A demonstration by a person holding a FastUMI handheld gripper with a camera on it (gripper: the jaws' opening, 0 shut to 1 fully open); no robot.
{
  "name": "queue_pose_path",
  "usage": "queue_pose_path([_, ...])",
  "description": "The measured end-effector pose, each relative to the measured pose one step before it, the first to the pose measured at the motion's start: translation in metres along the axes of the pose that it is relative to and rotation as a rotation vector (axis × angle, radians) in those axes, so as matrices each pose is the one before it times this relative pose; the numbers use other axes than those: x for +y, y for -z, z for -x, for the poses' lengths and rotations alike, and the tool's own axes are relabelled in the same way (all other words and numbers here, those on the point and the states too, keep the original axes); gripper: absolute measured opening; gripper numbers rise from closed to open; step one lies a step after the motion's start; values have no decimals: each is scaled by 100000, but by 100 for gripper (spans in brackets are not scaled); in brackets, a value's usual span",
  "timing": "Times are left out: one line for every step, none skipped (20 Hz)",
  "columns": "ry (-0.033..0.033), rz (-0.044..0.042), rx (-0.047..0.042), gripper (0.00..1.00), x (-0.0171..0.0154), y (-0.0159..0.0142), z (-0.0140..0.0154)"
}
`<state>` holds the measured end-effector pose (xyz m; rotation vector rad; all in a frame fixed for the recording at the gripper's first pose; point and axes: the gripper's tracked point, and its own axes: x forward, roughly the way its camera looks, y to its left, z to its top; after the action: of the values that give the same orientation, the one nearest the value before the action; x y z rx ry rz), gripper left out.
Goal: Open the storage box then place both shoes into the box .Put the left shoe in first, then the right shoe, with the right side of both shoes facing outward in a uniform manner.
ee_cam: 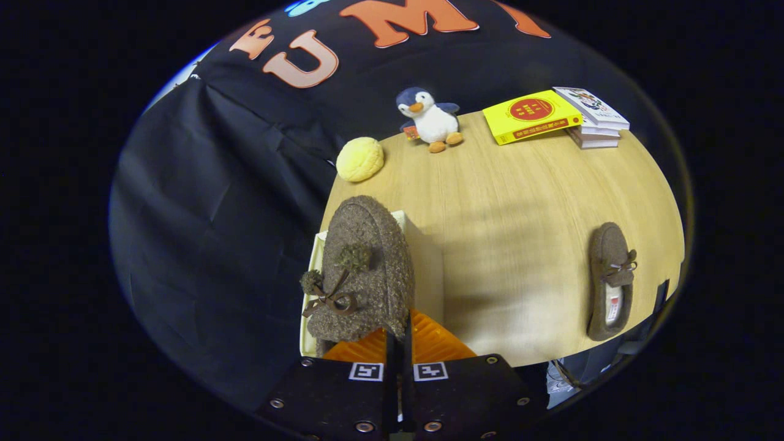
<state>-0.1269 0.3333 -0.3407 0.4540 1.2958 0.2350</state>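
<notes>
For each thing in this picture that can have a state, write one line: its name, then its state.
Gripper: shut on held shoe.
Held shoe: lifted, above the box.
Storage box: open.
Second shoe: lying on the table, untouched.
Yellow book: closed, propped on the book stack.

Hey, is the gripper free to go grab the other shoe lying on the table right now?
Probably not yet: the gripper is shut on the first shoe, held over the storage box. The table between it and the second shoe looks clear.
</notes>
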Motion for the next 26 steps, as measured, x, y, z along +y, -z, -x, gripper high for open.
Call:
queue_pose_path([222, 294, 36, 4, 1059, 324, -751])
queue_pose_path([-252, 79, 495, 4, 1126, 229, -845])
queue_pose_path([-348, 250, 1048, 4, 1234, 430, -969])
queue_pose_path([184, 461, 325, 4, 899, 131, -989])
queue_pose_path([1004, 1159, 224, 4, 632, 172, -878])
queue_pose_path([1484, 1815, 1398, 4, 420, 351, -1062])
queue_pose_path([1749, 665, 1827, 4, 153, 715, -1115])
queue_pose_path([1182, -155, 2193, 4, 206, 680, -1089])
queue_pose_path([1098, -1076, 1332, 4, 54, 463, -964])
queue_pose_path([1139, -1523, 633, 4, -48, 103, -1010])
queue_pose_path([2105, -1812, 458, 4, -270, 19, -1192])
queue_pose_path([2878, -498, 1172, 4, -329, -48, -1050])
queue_pose_path([2687, -188, 1701, 4, -211, 147, -955])
queue_pose_path([1774, -759, 1396, 4, -86, 180, -805])
queue_pose_path([577, -753, 1514, 4, 316, 343, -652])
queue_pose_path([66, -1238, 1404, 4, 301, 238, -623])
queue_pose_path([-184, -1172, 1474, 4, 460, 314, -644])
queue_pose_path([6, -902, 1654, 4, 394, 279, -655])
queue_pose_path([173, -306, 1822, 5, 297, 442, -620])
queue_pose_path([922, 416, 1714, 5, 98, 422, -551])
queue_pose_path([1119, 449, 1128, 7, -113, 331, -283])
queue_pose_path([189, 16, 1225, 8, 6, 436, -258])
queue_pose_path([-878, -146, 1695, 12, 179, 369, -345])
queue_pose_path([-490, 377, 1823, 14, 35, 388, -33])
queue_pose_path([-1595, 753, 1718, 19, 132, 453, 86])
queue_pose_path([-1915, 583, 322, 22, 140, 110, 292])
